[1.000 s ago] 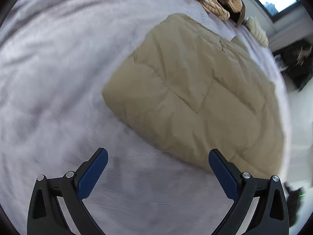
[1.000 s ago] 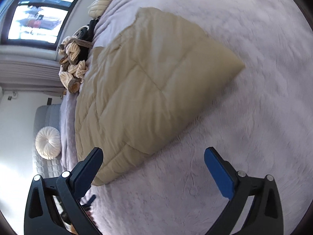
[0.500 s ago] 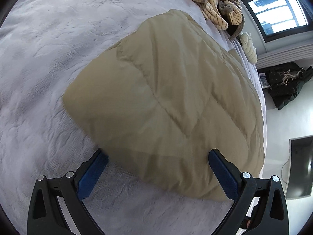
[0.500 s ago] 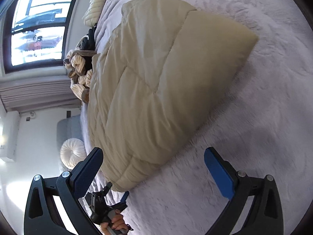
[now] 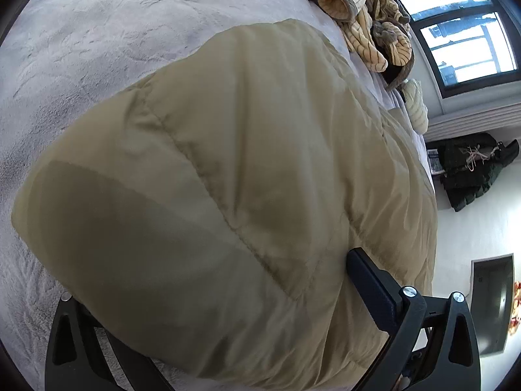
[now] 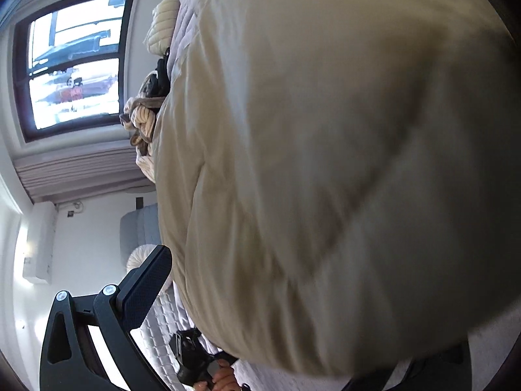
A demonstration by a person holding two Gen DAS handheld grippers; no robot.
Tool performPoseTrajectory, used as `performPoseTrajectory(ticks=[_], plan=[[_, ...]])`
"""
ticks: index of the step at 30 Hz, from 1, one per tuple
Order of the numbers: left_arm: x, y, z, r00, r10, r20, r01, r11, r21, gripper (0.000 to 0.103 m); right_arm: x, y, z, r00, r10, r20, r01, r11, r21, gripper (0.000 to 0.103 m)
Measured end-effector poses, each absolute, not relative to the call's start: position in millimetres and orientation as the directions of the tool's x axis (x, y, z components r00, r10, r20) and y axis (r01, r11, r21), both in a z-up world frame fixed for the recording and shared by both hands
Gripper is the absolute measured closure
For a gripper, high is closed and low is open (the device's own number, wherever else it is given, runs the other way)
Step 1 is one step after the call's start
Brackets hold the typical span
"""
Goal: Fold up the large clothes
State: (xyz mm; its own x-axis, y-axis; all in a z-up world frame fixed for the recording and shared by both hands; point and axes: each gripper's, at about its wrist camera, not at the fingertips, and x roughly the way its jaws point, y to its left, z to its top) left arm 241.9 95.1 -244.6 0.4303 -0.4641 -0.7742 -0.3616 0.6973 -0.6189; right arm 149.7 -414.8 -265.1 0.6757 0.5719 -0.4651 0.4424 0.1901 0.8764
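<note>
Beige quilted jacket (image 5: 228, 169) lies folded on the bed (image 5: 81, 49), which has a grey fuzzy cover, and fills most of both wrist views.

Left hand-held gripper (image 5: 208, 309): jaws spread wide, with the near edge of the jacket bulging between them. The right blue pad (image 5: 371, 290) presses against the fabric side; the left finger is mostly hidden under the fabric, only its black frame shows. Not clamped, jaws straddle the edge.

Right hand-held gripper (image 6: 293, 293): jaws also wide apart, jacket corner (image 6: 342, 179) sitting between them and very close to the lens, blurred. Left pad (image 6: 146, 286) is just beside the jacket's edge; the right finger is hidden behind the fabric. Not pinching anything.

The person's hand (image 6: 224, 378) on the other gripper's handle shows at the bottom of the right view.

At the far end of the bed: a pile of striped cream and brown clothes (image 5: 368, 32), just beside the jacket's far edge. Window (image 5: 456, 26) behind it. Dark coat (image 5: 472, 169) hangs on the wall, off the bed.
</note>
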Motion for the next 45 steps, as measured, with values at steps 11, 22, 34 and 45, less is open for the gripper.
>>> performPoseTrajectory(ticks=[11,22,34,45], plan=[[244,86,-197,0.474,-0.535,-0.699,-0.238,0.687,-0.687,0.084,134,-420,-270,0.673,0.584,-0.454,0.517,0.067,0.853,0.064],[204,80,-122,0.554,-0.527,-0.645,-0.137,0.706,-0.695,0.084,122,-428,-218,0.652,0.644,-0.400,0.379,0.179,0.908,0.078],[103,109,-105,0.517,-0.572,-0.637,-0.110,0.693,-0.712,0.084,32,-411,-194,0.623,0.664,-0.414,0.337,0.249,0.908,0.078],[-5,150,-133,0.384,-0.579,-0.719,-0.121,0.740,-0.661,0.084,-87,-386,-212,0.622,0.637,-0.455,0.436,0.201,0.877,0.078]])
